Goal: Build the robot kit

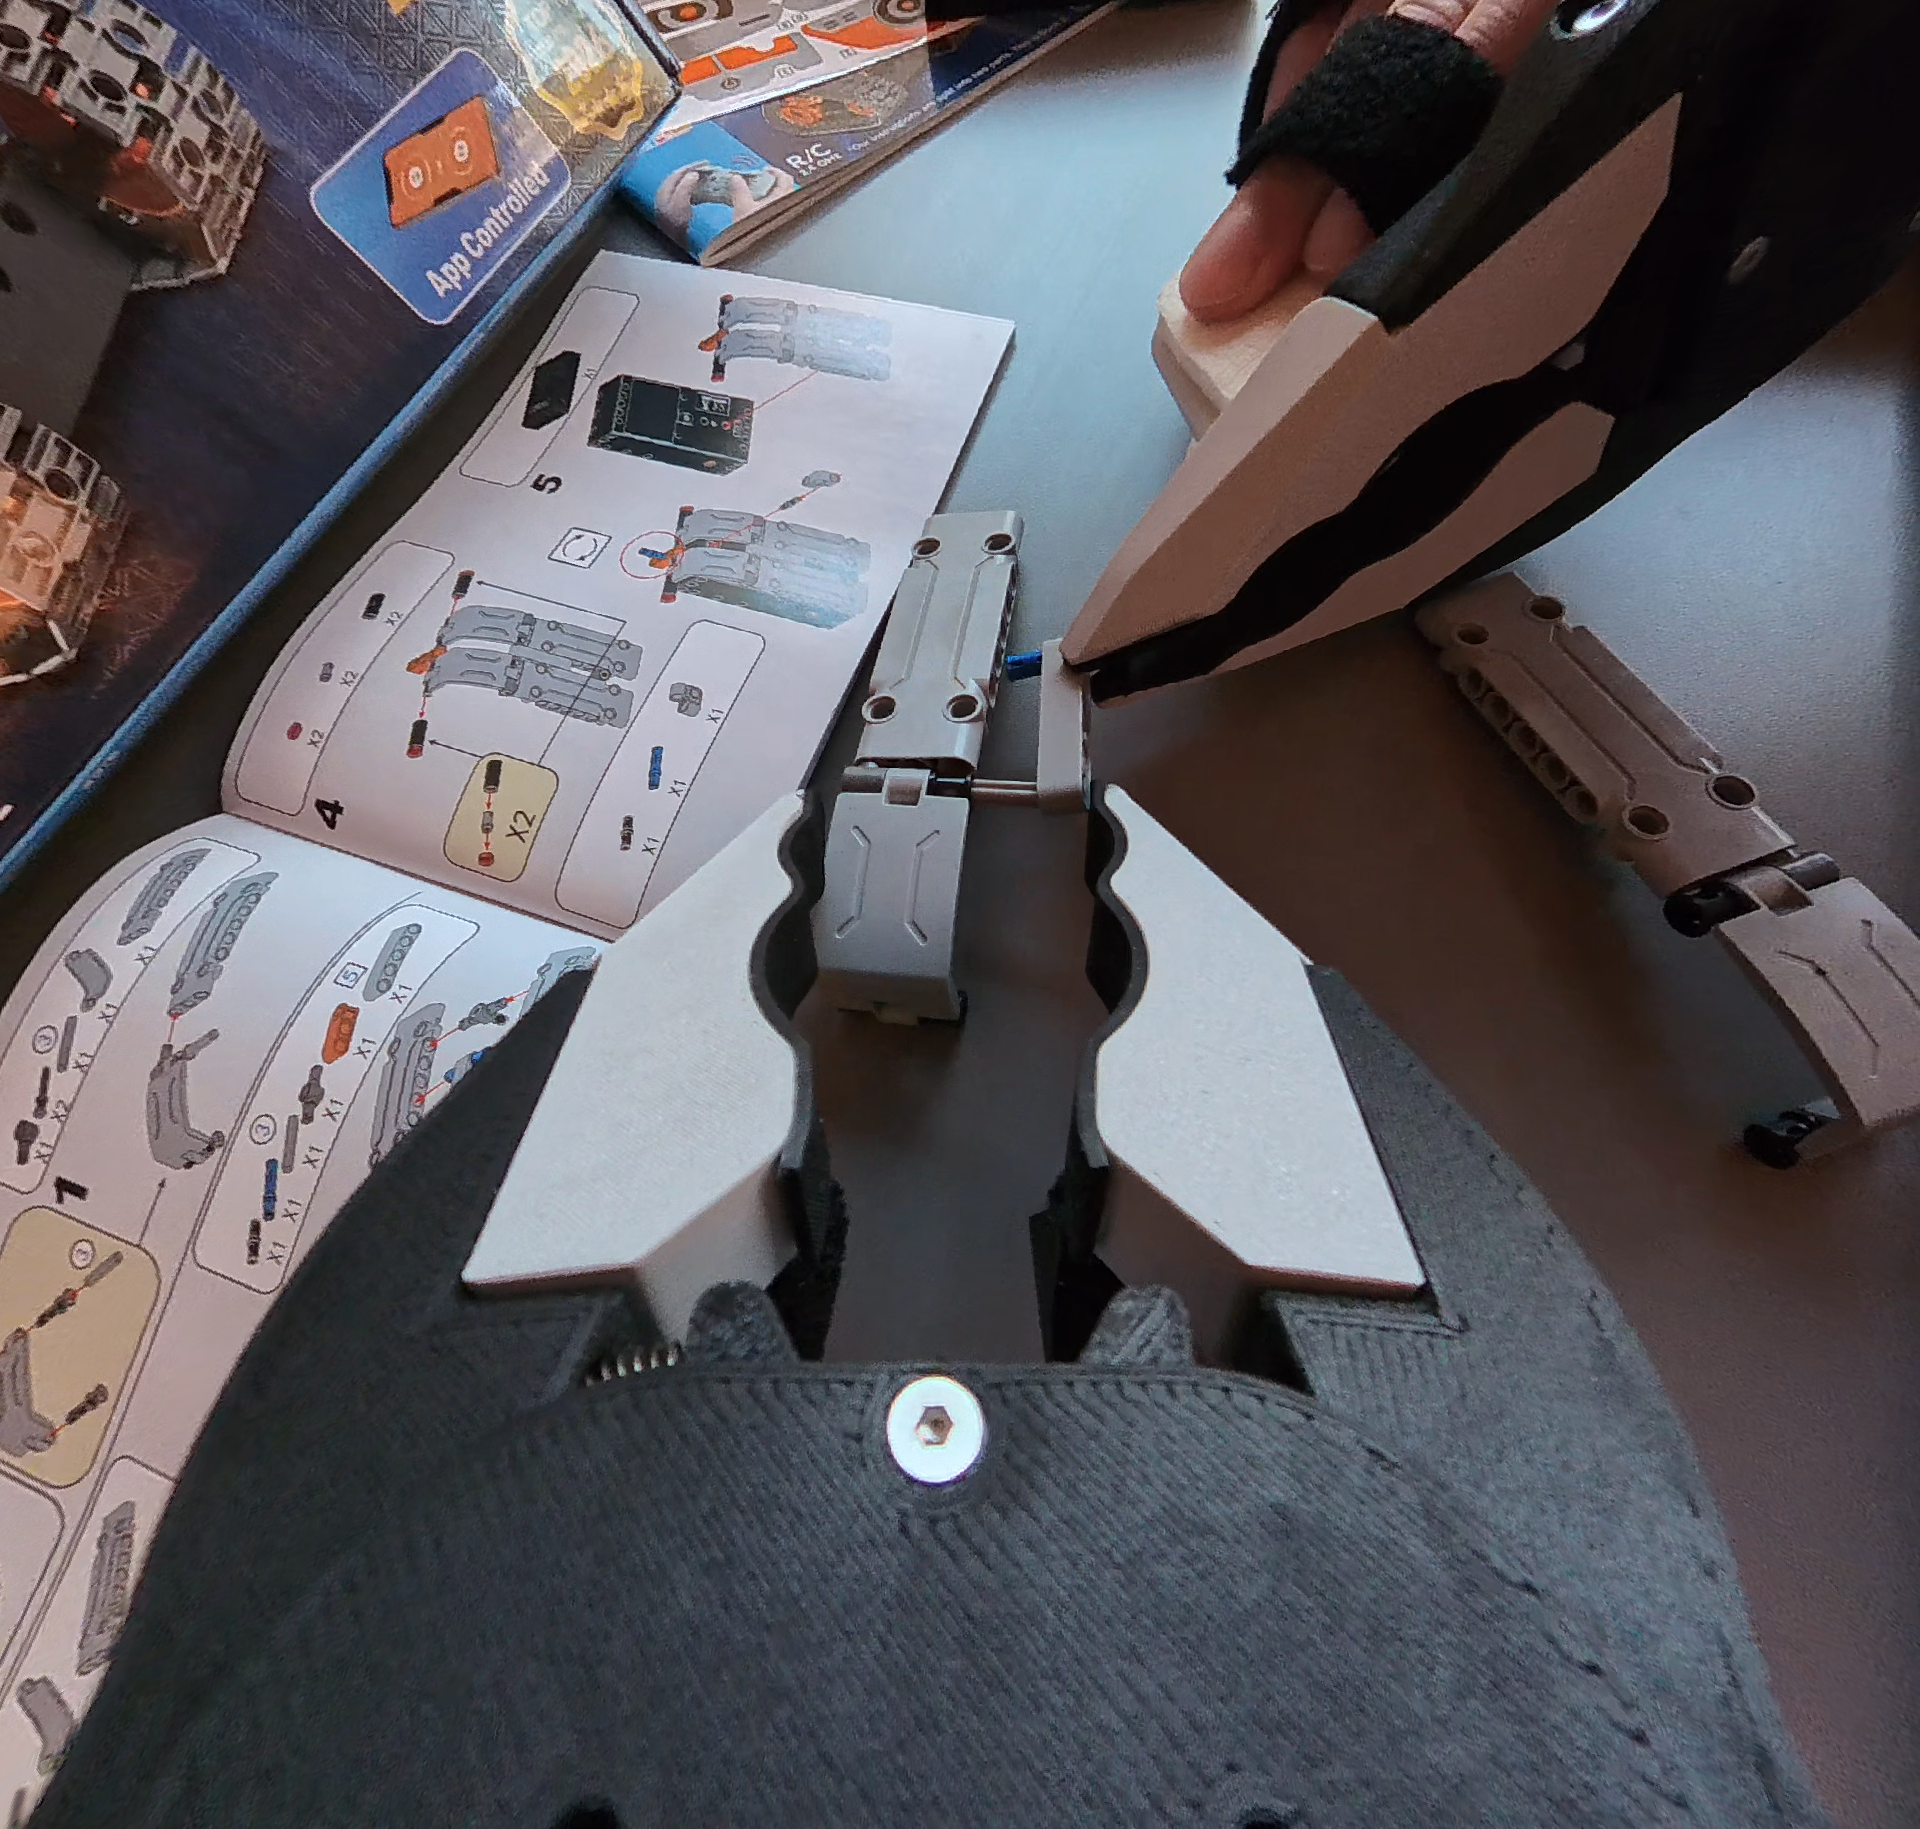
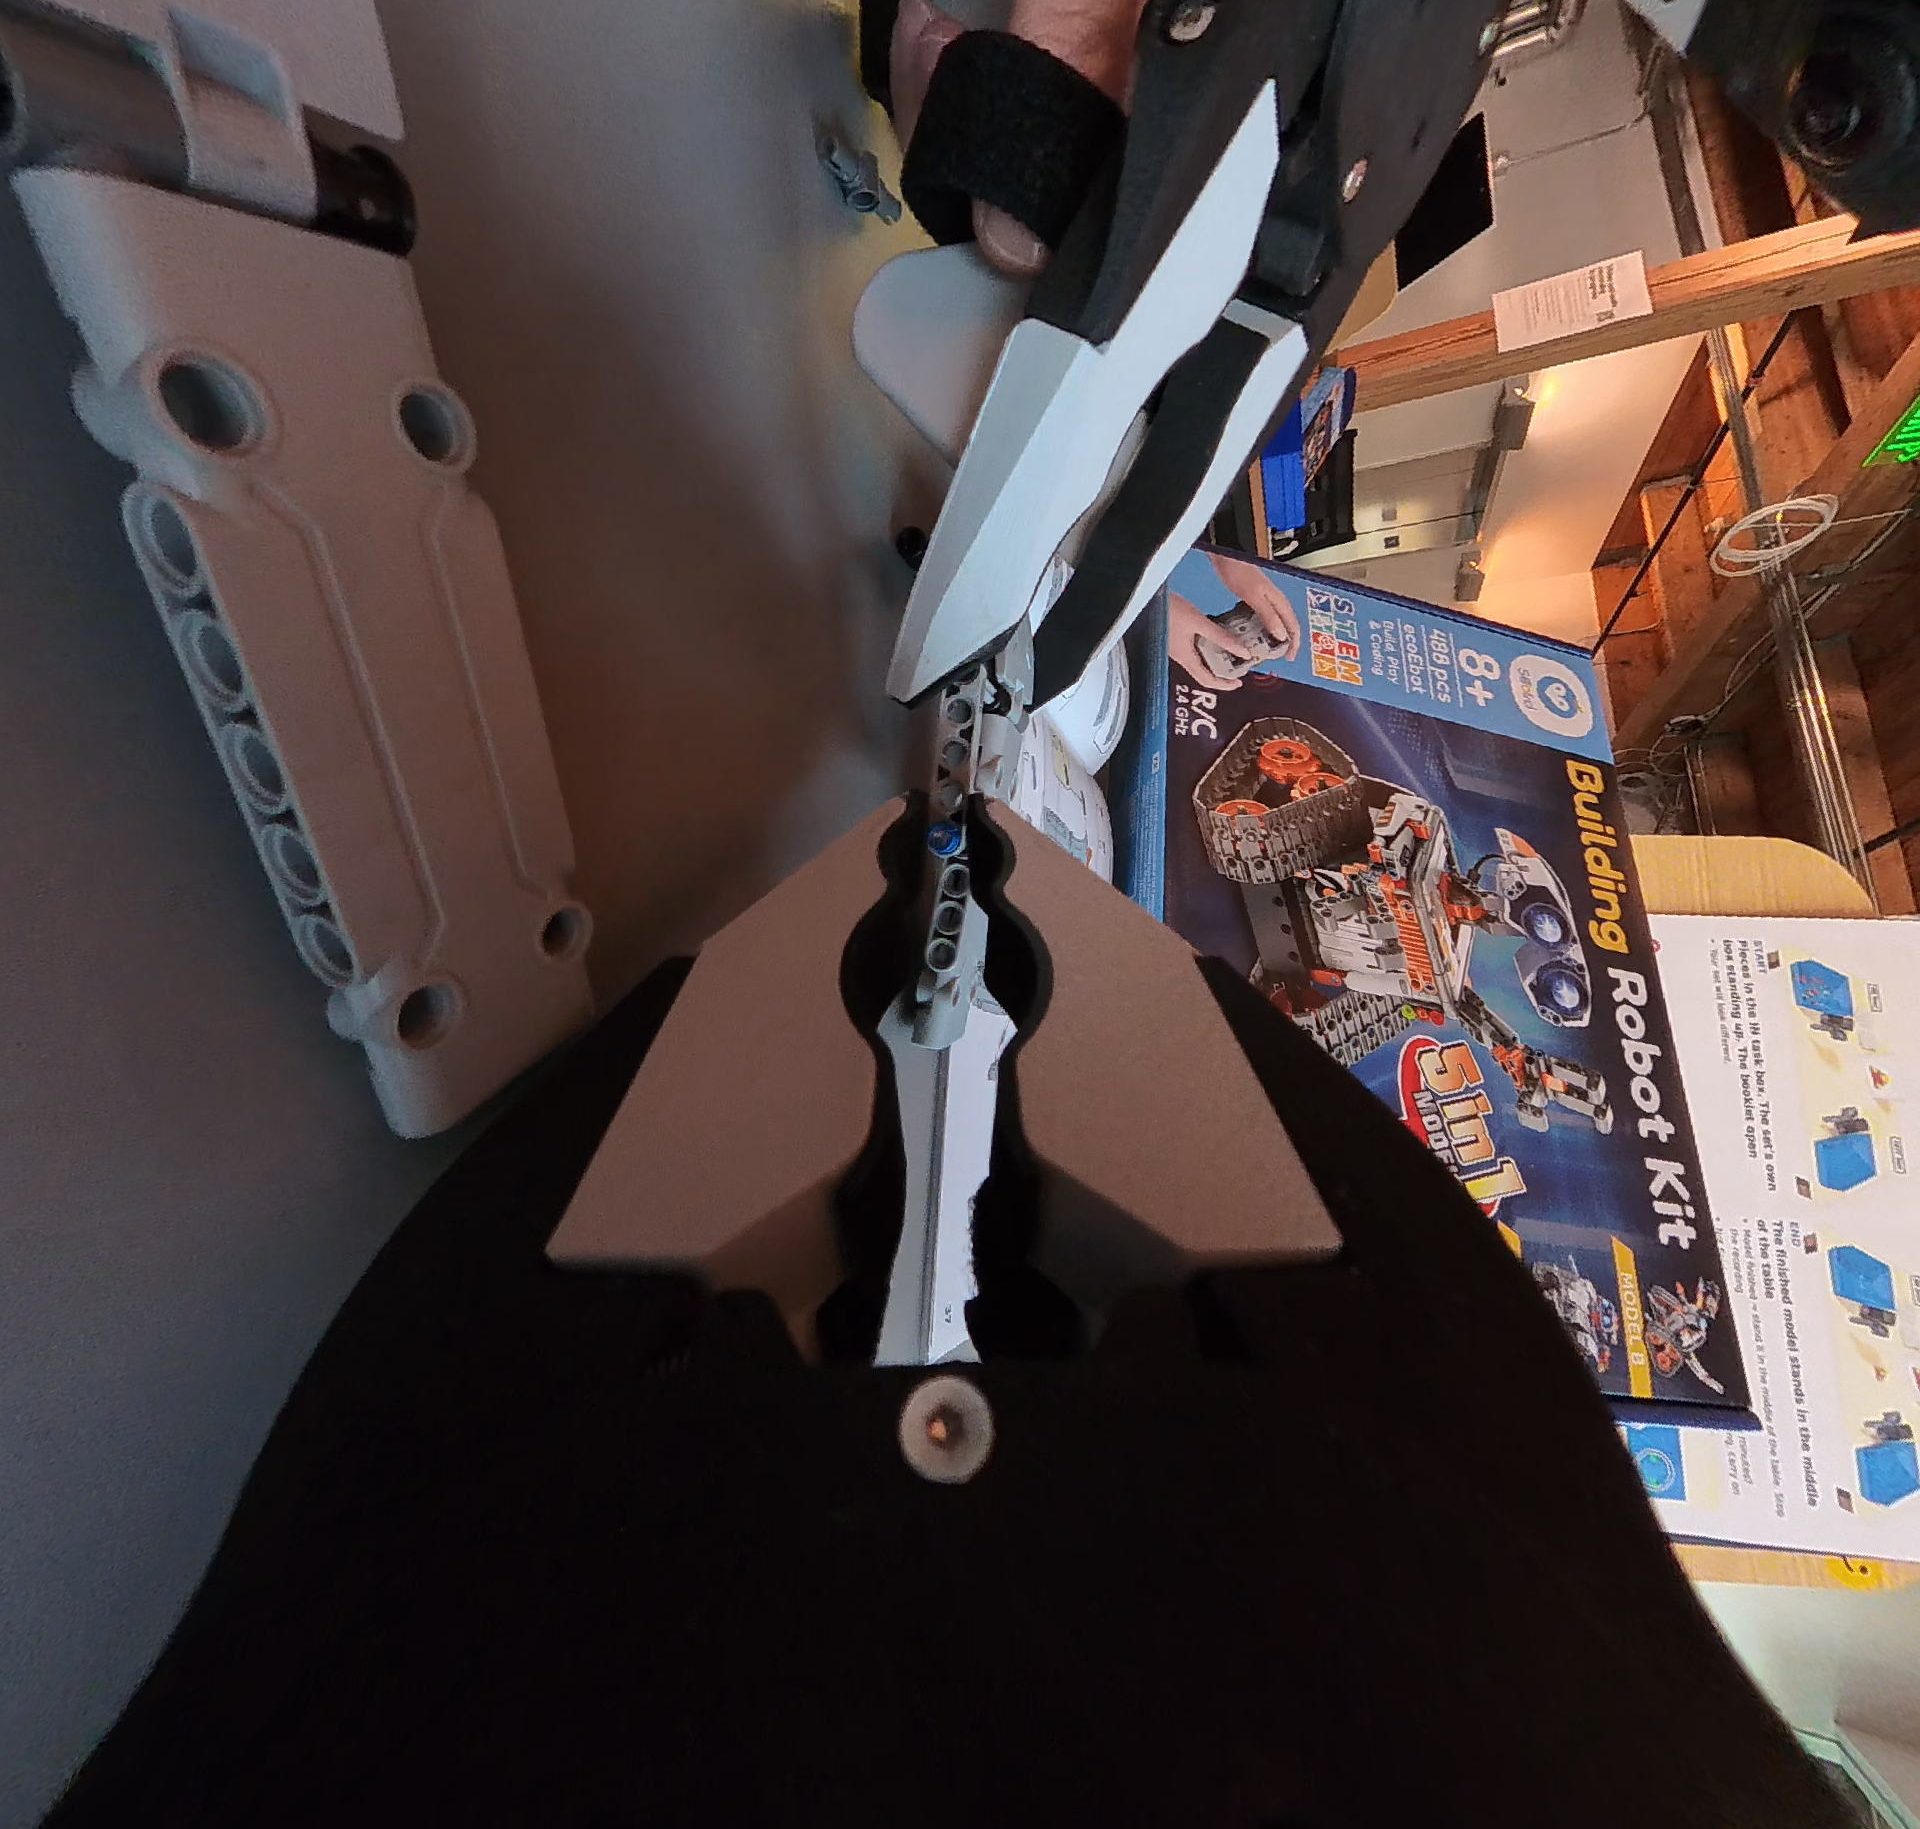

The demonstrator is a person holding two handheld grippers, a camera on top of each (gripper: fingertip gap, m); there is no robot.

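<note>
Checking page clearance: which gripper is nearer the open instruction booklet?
Left. The left gripper sits at the instruction booklet's edge, straddling the grey assembly; the right gripper pinches a grey piece beyond that assembly.

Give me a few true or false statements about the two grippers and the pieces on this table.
1. The left gripper has its fingers spread apart. True.
2. The right gripper holds nothing. False: it pinches a small grey beam.
3. The instruction booklet is closed. False: it lies open.
4. A grey hinged panel assembly lies between the left gripper's fingers. True.
5. Only one such assembly is present. False: a second grey assembly lies on the table beside the right gripper.
</note>
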